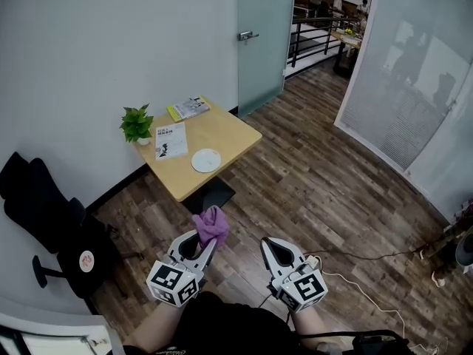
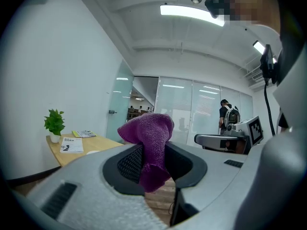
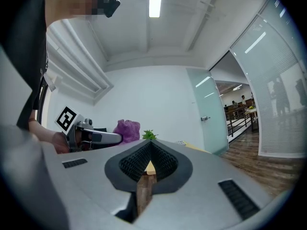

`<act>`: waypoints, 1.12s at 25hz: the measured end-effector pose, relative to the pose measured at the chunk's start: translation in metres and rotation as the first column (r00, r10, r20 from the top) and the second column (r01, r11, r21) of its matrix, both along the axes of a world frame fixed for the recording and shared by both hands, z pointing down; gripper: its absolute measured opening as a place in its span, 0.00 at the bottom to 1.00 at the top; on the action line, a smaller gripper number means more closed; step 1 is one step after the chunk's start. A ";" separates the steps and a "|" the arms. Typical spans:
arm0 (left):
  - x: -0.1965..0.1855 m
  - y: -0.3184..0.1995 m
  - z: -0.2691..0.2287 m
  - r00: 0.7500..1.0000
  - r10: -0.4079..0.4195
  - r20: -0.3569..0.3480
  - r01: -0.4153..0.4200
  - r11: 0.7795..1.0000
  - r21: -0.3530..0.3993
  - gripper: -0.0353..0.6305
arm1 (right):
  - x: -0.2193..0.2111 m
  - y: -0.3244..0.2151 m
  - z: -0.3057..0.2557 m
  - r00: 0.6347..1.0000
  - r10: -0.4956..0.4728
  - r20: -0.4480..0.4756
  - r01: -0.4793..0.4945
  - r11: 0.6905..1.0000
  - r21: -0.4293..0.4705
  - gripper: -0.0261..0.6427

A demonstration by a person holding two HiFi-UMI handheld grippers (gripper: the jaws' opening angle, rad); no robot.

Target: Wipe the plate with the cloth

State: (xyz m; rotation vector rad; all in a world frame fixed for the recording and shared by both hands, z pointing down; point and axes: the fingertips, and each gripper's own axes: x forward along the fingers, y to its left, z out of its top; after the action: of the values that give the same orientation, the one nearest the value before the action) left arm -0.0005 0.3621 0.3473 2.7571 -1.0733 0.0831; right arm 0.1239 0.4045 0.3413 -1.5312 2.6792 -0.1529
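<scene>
A white plate (image 1: 206, 160) lies near the front edge of a small wooden table (image 1: 229, 134) against the wall, well ahead of both grippers. My left gripper (image 1: 208, 242) is shut on a purple knitted cloth (image 1: 211, 226), which bunches up above the jaws (image 2: 149, 140). My right gripper (image 1: 273, 249) is shut with nothing in it, level with the left one and to its right. Both are held over the wooden floor, short of the table. In the right gripper view the cloth (image 3: 127, 130) shows at the left.
On the table stand a small potted plant (image 1: 137, 123), a white leaflet (image 1: 171, 140) and a green-edged booklet (image 1: 189, 108). A black office chair (image 1: 52, 220) stands left of the table. A glass door (image 1: 262, 35) is behind it, and white cables (image 1: 355, 283) trail on the floor at right.
</scene>
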 end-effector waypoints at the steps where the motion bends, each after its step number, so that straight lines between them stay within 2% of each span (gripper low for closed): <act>1: 0.001 0.000 0.001 1.000 -0.006 0.000 0.006 1.000 -0.002 0.23 | 0.004 0.000 0.001 1.000 0.001 0.000 -0.001 1.000 0.001 0.04; 5: 0.004 0.002 0.006 1.000 -0.025 0.003 0.025 1.000 -0.009 0.23 | 0.011 -0.001 0.006 1.000 -0.013 -0.010 0.013 1.000 -0.002 0.04; 17: -0.017 -0.018 0.014 0.997 -0.077 -0.011 0.077 0.997 -0.021 0.23 | -0.009 -0.024 0.011 0.996 -0.076 -0.042 0.075 0.997 -0.023 0.04; 28: -0.052 -0.103 0.018 0.993 -0.106 -0.044 0.105 0.994 -0.029 0.23 | -0.045 -0.110 0.009 0.994 -0.094 -0.061 0.092 0.995 -0.036 0.04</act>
State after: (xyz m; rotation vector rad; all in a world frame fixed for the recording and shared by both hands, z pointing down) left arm -0.0522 0.2592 0.3650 2.6604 -1.1945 0.0201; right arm 0.0786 0.2948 0.3506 -1.4436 2.8121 -0.1560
